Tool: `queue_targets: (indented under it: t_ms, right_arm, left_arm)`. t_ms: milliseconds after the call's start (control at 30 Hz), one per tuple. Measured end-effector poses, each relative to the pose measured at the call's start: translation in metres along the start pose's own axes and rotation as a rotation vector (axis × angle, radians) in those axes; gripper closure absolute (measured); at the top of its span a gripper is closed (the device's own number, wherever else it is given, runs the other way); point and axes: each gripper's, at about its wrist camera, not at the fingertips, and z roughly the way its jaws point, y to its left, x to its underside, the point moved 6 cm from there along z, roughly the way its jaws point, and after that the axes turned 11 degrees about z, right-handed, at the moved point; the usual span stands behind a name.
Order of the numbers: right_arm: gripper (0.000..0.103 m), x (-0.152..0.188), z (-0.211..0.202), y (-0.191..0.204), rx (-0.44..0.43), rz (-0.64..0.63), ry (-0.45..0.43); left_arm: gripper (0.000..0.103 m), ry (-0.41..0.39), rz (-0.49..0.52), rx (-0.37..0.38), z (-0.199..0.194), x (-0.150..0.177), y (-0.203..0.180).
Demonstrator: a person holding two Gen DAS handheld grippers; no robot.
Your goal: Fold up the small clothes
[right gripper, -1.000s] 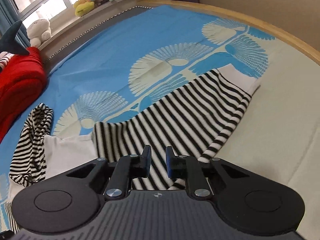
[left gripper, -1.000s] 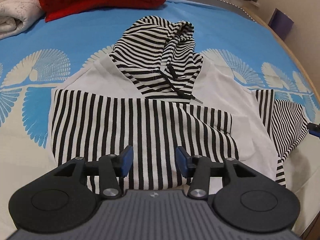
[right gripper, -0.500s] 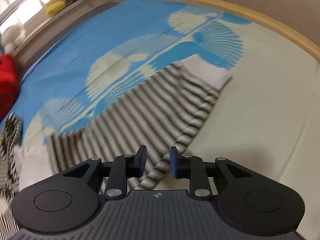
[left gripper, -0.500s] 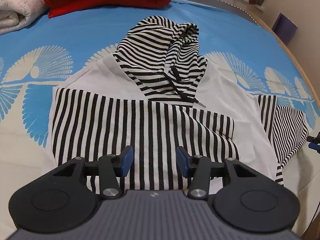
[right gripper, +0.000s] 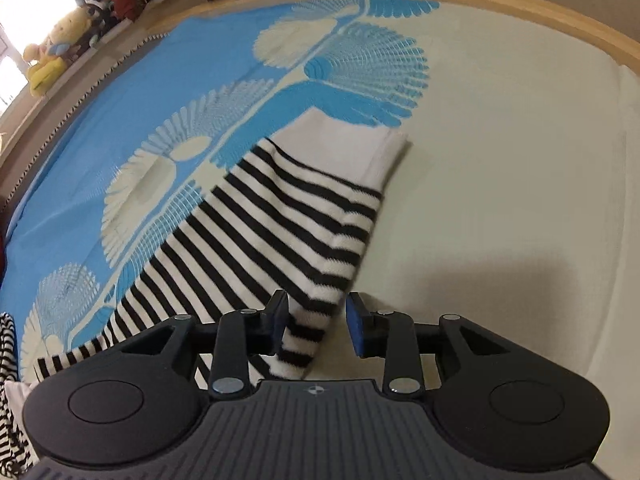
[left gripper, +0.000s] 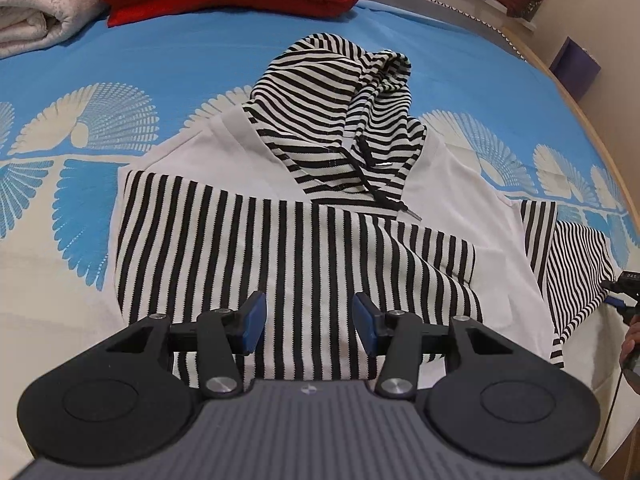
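hoodie hem [left gripper: 280, 372]: disappearing under the left gripper [left gripper: 306, 322], its lower edge not showing.
sleeve [right gripper: 280, 240]: running under the right gripper [right gripper: 316, 320]; the near end is lying hidden beneath the body.
right gripper in the left view [left gripper: 624, 300]: being cut off by the right edge, jaws not showing.
toys [right gripper: 44, 68]: sitting far up-left of the right gripper, too blurred to identify.

Hoodie [left gripper: 304, 248] — blk/wht stripes

The right gripper [right gripper: 316, 328] hangs over the striped sleeve [right gripper: 280, 236] on the blue-and-cream bedspread [right gripper: 500, 160]; its jaws are closing around the sleeve's edge, the right pad apart from the cloth.
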Motion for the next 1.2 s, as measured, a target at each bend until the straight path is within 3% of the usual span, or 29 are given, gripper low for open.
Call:
queue_targets:
  t_ms: [33, 167, 267, 367, 433, 500, 533, 600, 633, 700, 767, 867, 933, 1000, 1100, 1200]
  right_arm:
    - [0.096, -0.001, 0.0, 0.001, 0.001, 0.006, -0.014]
    - [0.099, -0.006, -0.015, 0.015, 0.071, -0.038, -0.113]
    - [0.099, -0.002, -0.055, 0.066, 0.027, -0.202, -0.268]
    - [0.1, 0.036, -0.118, 0.142, -0.161, -0.417, -0.414]
    - [0.1, 0.094, -0.168, 0.196, -0.387, -0.594, -0.456]
    - [0.1, 0.159, -0.203, 0.23, -0.61, -0.775, -0.408]
    - [0.099, 0.204, -0.219, 0.244, -0.734, -0.894, -0.328]
    - [0.098, 0.269, -0.225, 0.253, -0.865, -1.054, -0.078]
    - [0.097, 0.3, -0.222, 0.251, -0.88, -1.116, 0.036]
    - [0.094, 0.335, -0.212, 0.243, -0.836, -1.147, 0.2]
    - [0.093, 0.345, -0.206, 0.239, -0.784, -1.127, 0.299]
    - [0.082, 0.324, -0.209, 0.247, -0.661, -1.019, 0.283]
    - [0.066, 0.301, -0.215, 0.25, -0.602, -0.906, 0.271]
    - [0.06, 0.292, -0.219, 0.246, -0.584, -0.83, 0.235]
    - [0.06, 0.286, -0.2, 0.235, -0.566, -0.784, 0.206]
    - [0.06, 0.292, -0.167, 0.231, -0.467, -0.713, 0.295]
  left_arm:
    - [0.051, 0.0, -0.003, -0.002, -0.001, 0.0, 0.002]
    - [0.051, -0.005, -0.024, -0.01, -0.005, 0.001, 0.014]
    - [0.051, -0.016, -0.054, -0.016, -0.01, -0.001, 0.028]
    - [0.051, -0.033, -0.1, -0.014, -0.018, -0.004, 0.044]
    - [0.051, -0.043, -0.131, -0.015, -0.024, -0.005, 0.056]
    - [0.051, -0.049, -0.158, -0.021, -0.028, -0.004, 0.067]
    - [0.051, -0.05, -0.176, -0.026, -0.03, -0.004, 0.074]
    - [0.051, -0.052, -0.209, -0.025, -0.033, -0.003, 0.086]
    - [0.051, -0.054, -0.236, -0.017, -0.034, -0.002, 0.094]
    - [0.051, -0.057, -0.281, 0.002, -0.037, -0.002, 0.104]
    - [0.051, -0.06, -0.333, 0.02, -0.04, -0.001, 0.114]
    - [0.051, -0.058, -0.368, 0.026, -0.04, 0.001, 0.121]
    - [0.051, -0.044, -0.373, 0.027, -0.035, 0.003, 0.122]
    - [0.051, -0.027, -0.37, 0.026, -0.028, 0.007, 0.119]
    - [0.051, 0.004, -0.365, 0.025, -0.016, 0.011, 0.112]
    - [0.051, 0.012, -0.317, 0.027, -0.005, 0.01, 0.094]
